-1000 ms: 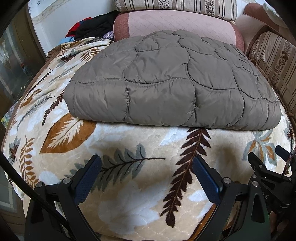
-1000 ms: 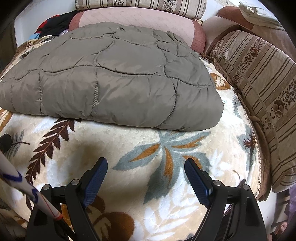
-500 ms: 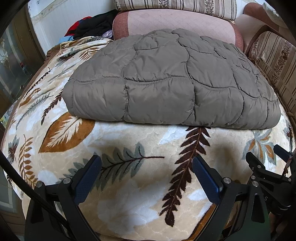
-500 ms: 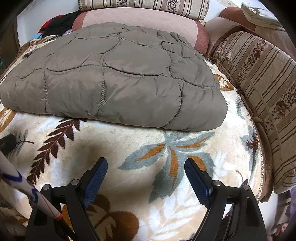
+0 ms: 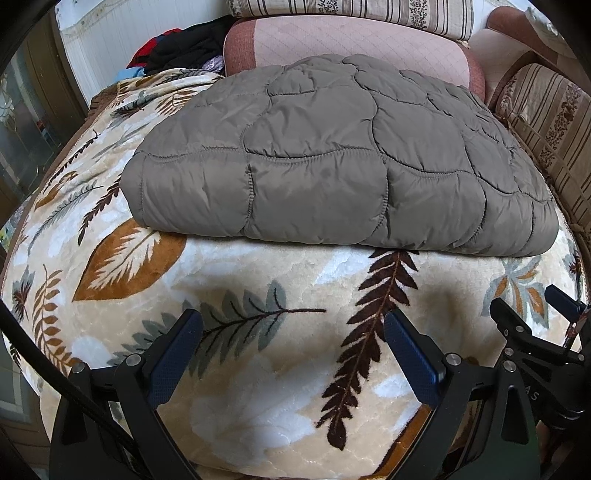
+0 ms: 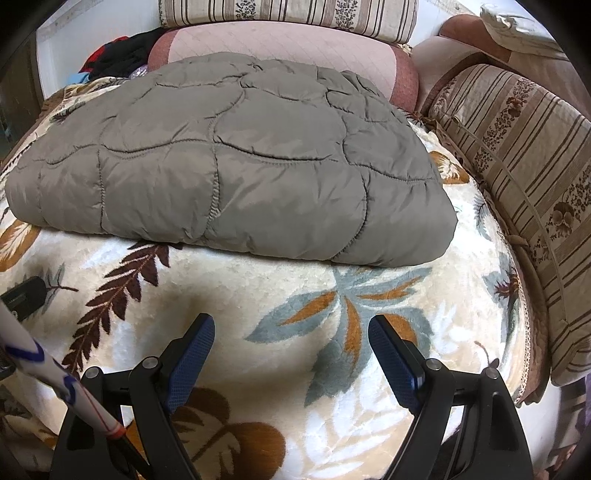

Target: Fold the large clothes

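Nothing has moved: both grippers, left [image 5: 293,350] and right [image 6: 291,352], hover with fingers spread, empty, near the jacket [image 5: 343,158], which lies folded on the blanket [image 5: 258,280]; folding looks done.

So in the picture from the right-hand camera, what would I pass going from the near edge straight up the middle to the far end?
Right gripper, open → leaf-patterned blanket → folded grey quilted jacket → pink cushion → striped cushion on top of it.
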`<state>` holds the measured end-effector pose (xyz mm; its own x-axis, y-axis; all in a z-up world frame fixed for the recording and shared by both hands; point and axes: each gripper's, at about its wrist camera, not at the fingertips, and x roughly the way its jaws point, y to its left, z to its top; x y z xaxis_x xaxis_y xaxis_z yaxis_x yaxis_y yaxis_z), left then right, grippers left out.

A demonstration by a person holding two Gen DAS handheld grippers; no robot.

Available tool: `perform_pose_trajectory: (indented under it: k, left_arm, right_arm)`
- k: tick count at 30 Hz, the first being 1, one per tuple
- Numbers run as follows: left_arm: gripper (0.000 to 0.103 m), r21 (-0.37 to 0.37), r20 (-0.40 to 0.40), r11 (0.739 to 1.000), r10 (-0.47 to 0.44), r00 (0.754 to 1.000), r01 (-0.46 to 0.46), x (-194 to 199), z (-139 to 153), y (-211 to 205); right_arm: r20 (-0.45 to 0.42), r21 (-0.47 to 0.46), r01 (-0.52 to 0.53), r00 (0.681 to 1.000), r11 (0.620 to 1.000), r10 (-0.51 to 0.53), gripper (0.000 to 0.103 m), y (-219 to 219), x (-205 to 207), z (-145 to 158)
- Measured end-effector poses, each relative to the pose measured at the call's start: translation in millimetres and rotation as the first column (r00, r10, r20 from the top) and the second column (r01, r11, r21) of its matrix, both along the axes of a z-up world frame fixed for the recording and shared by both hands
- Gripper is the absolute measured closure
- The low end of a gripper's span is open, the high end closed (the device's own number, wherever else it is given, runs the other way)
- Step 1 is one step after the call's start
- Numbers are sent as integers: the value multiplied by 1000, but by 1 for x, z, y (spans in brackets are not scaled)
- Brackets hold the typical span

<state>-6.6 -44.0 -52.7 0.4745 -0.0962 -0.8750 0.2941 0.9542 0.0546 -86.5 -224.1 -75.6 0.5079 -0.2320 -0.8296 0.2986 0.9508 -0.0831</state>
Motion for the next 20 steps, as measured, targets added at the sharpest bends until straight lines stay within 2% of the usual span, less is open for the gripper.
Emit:
perform_pose_trajectory:
  k: [20]
  left_arm:
    - [5,-44,-6,999,-21,1000,21,-2,2,5]
  right_arm:
    - [3,-11,-18,1000,1000,18,15,8,0,6]
